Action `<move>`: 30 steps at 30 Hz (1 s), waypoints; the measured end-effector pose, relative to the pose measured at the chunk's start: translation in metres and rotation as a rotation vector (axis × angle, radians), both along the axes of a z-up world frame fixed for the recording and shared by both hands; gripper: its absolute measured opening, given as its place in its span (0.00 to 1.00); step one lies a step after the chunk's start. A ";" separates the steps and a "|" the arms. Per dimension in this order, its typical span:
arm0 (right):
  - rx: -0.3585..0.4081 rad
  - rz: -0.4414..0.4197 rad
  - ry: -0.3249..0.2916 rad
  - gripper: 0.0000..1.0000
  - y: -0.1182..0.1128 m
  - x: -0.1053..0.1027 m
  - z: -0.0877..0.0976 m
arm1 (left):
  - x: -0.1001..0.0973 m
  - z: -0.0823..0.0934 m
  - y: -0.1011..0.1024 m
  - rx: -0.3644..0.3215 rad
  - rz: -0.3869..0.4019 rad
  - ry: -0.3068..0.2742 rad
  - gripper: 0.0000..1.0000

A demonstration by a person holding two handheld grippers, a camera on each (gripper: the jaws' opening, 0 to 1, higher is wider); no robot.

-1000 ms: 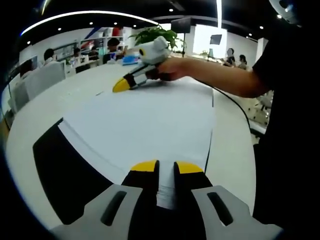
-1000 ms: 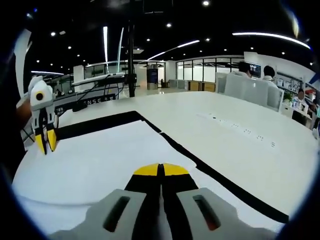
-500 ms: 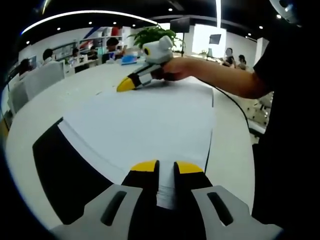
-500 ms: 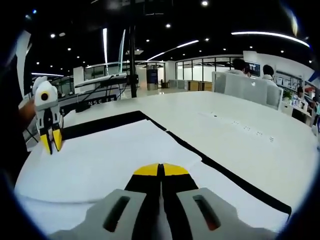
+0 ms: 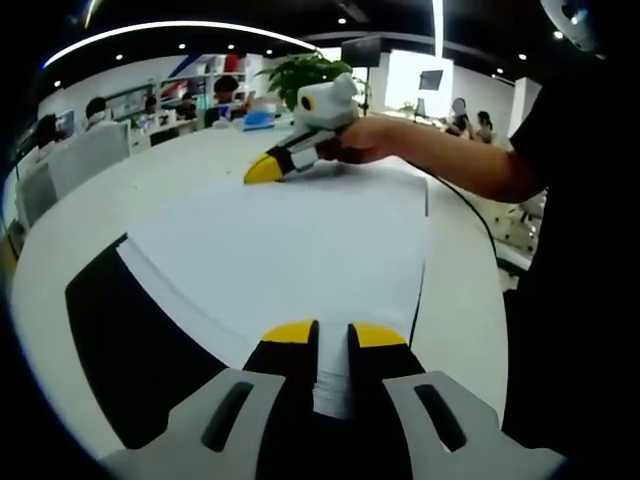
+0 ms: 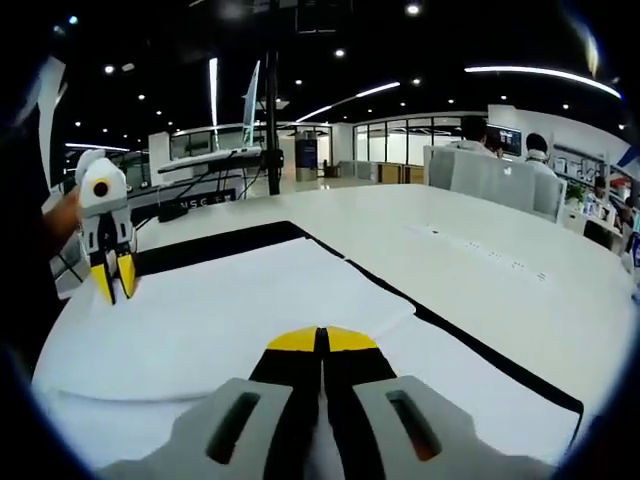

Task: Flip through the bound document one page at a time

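The bound document (image 5: 300,250) lies open and flat on a broad pale surface (image 5: 90,215), its white pages spread wide with a black cover or mat (image 5: 130,350) showing along one edge. In the left gripper view, the left tongs (image 5: 333,333) rest at the near edge of the stack, their yellow-tipped jaws set slightly apart with a narrow strip of the white page edge showing between them; they look to be pinching that edge, though the contact itself is hard to make out. At the far side of the document, the right tongs (image 5: 264,171) sit with their yellow tips together, touching or just above the far corner of the top page, held by a person's hand (image 5: 360,140) on a bare forearm. In the right gripper view, the right tongs (image 6: 322,338) show their jaws pressed shut, with the white page (image 6: 230,310) lying just beyond the tips, and the left tongs (image 6: 115,276) stand upright at the opposite edge of the paper. A potted plant (image 5: 310,70) and seated people are visible in the office behind.
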State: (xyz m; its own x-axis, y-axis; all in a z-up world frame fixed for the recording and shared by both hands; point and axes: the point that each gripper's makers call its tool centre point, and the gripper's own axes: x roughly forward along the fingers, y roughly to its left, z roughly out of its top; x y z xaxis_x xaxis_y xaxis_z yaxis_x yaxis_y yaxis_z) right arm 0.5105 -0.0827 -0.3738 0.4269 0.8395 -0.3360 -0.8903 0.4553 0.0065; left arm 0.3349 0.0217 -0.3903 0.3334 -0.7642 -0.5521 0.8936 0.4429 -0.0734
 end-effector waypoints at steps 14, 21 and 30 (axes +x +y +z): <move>-0.009 0.054 -0.041 0.02 0.001 -0.023 0.003 | 0.001 -0.001 -0.001 0.004 0.005 0.002 0.15; -0.008 0.055 -0.044 0.02 0.002 -0.030 0.003 | 0.001 0.000 0.000 0.000 0.010 0.004 0.15; -0.029 0.048 -0.065 0.02 0.003 -0.034 0.003 | 0.001 0.000 0.001 -0.002 0.013 0.005 0.15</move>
State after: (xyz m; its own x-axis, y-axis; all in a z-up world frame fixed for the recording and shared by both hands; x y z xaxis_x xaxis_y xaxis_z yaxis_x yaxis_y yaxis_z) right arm 0.4768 -0.0799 -0.3707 0.4079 0.8500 -0.3333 -0.9093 0.4110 -0.0647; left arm 0.3363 0.0226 -0.3905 0.3405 -0.7611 -0.5521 0.8873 0.4544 -0.0791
